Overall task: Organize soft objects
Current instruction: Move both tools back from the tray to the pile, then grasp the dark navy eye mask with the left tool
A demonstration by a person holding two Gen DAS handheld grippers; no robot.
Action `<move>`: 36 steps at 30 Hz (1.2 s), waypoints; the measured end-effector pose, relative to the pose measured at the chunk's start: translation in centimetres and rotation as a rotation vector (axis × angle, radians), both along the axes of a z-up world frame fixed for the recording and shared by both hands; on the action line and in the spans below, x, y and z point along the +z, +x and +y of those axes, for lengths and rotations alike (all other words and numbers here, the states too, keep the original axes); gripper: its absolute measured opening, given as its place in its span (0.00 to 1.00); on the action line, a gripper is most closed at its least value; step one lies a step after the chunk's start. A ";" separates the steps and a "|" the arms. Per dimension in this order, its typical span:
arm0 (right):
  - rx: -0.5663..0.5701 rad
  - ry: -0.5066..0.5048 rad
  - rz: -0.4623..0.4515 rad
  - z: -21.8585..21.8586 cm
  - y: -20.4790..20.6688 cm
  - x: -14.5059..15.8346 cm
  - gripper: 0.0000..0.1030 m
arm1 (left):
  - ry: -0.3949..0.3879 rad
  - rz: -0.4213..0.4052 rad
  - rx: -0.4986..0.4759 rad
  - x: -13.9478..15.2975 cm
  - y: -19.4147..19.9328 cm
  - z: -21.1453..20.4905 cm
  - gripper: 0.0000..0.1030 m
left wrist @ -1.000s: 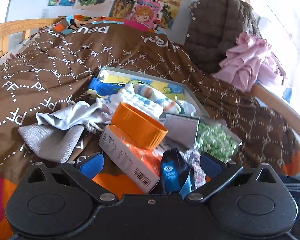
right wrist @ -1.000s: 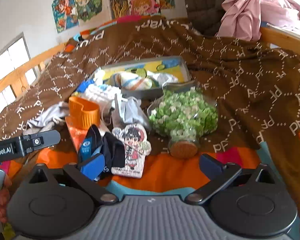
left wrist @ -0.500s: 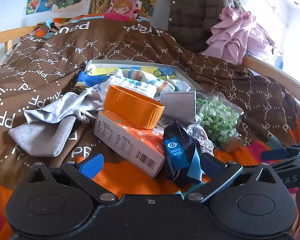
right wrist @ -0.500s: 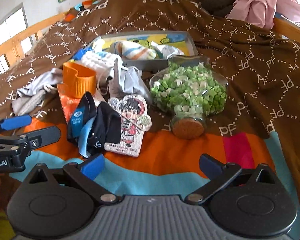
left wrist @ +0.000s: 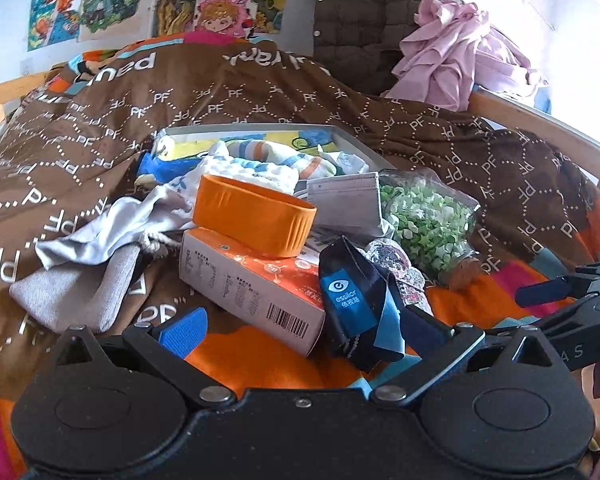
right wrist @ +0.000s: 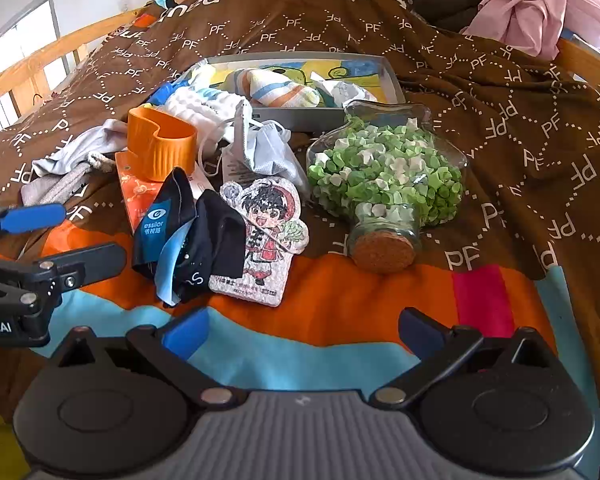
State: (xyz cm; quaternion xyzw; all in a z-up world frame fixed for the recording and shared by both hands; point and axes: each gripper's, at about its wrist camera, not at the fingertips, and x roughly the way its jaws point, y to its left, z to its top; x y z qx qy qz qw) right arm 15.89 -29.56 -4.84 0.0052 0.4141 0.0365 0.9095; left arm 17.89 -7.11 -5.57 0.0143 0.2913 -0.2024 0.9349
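Note:
A pile of things lies on the bed. A dark blue Essilor cloth point(left wrist: 352, 300) point(right wrist: 180, 232) lies crumpled just ahead of my left gripper point(left wrist: 304, 332), which is open and empty. A grey pouch point(left wrist: 80, 280), a silver cloth point(left wrist: 112, 224), a face mask point(right wrist: 268, 148) and a white cloth point(right wrist: 204, 108) lie around. A grey tray point(right wrist: 392, 76) point(left wrist: 352, 140) holds a striped sock point(right wrist: 284, 88). My right gripper point(right wrist: 304, 332) is open and empty, short of the cartoon sponge point(right wrist: 268, 236).
An orange cup point(left wrist: 252, 220) sits on an orange and white box point(left wrist: 256, 292). A glass bottle of green paper stars point(right wrist: 384, 168) lies on its side with a cork stopper. A pink garment point(left wrist: 460, 52) and a brown jacket point(left wrist: 364, 12) sit at the bed's head. Wooden rails point(right wrist: 60, 44) border the bed.
Both grippers have drawn back toward the near end of the bed and tilted down. The pile now sits farther ahead. Nothing has been picked up.

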 end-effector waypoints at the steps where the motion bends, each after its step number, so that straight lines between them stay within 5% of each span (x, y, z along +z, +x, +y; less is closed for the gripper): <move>1: 0.002 -0.003 -0.001 0.1 0.0 0.0 1.00 | 0.006 -0.004 -0.012 0.1 0.1 -0.1 0.99; 10: 0.063 -0.048 -0.050 0.5 0.3 0.0 1.00 | 0.079 -0.024 -0.169 0.9 1.0 -1.2 0.99; 17: 0.273 -0.251 -0.132 2.1 0.8 -1.2 1.00 | 0.191 -0.012 -0.346 1.1 3.0 -2.6 0.99; 25: 0.498 -0.370 -0.199 3.3 1.3 -3.0 0.99 | 0.277 0.003 -0.492 1.3 4.7 -3.5 0.99; 36: 0.563 -0.375 -0.240 3.0 2.8 -3.9 0.98 | 0.333 0.057 -0.613 0.4 6.6 -5.4 0.99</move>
